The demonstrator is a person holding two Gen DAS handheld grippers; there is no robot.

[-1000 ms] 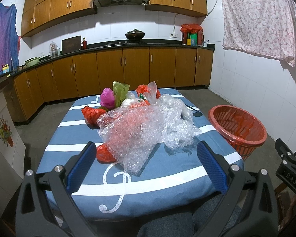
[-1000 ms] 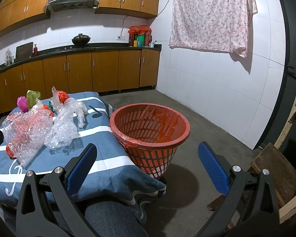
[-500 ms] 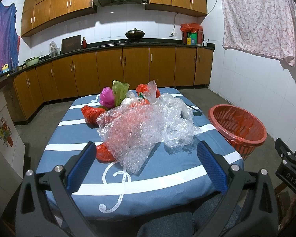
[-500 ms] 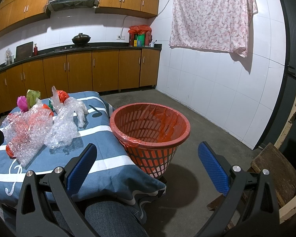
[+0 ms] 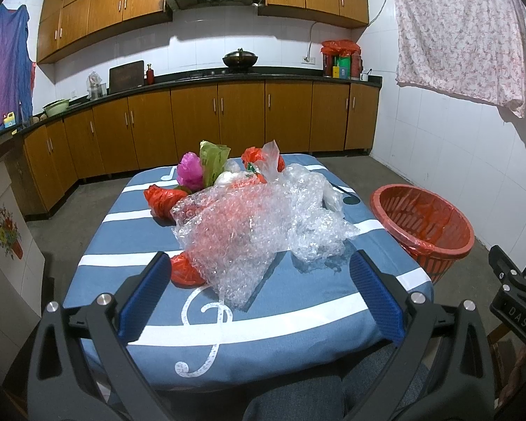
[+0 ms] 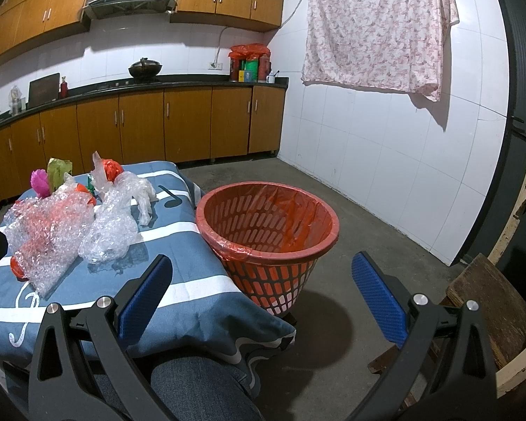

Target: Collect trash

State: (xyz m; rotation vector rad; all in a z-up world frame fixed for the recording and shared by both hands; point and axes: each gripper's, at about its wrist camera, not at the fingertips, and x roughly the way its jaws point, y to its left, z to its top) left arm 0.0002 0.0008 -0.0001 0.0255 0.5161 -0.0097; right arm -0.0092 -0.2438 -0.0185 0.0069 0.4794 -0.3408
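A pile of trash lies on the blue striped table (image 5: pixel 298 319): a big sheet of bubble wrap (image 5: pixel 235 238), a smaller clear wad (image 5: pixel 315 235), red bags (image 5: pixel 163 201), a pink bag (image 5: pixel 190 172) and a green bag (image 5: pixel 212 161). The pile also shows in the right wrist view (image 6: pixel 63 228). A red basket (image 6: pixel 266 231) lined with a red bag stands on the floor right of the table (image 5: pixel 424 224). My left gripper (image 5: pixel 259 294) is open and empty, short of the bubble wrap. My right gripper (image 6: pixel 263 291) is open and empty, in front of the basket.
Wooden kitchen cabinets (image 5: pixel 221 119) and a counter run along the back wall. A floral cloth (image 6: pixel 375 28) hangs on the white tiled wall. A worn wooden stool (image 6: pixel 491 308) stands at the right. A person's knee in jeans (image 6: pixel 200 386) is below the grippers.
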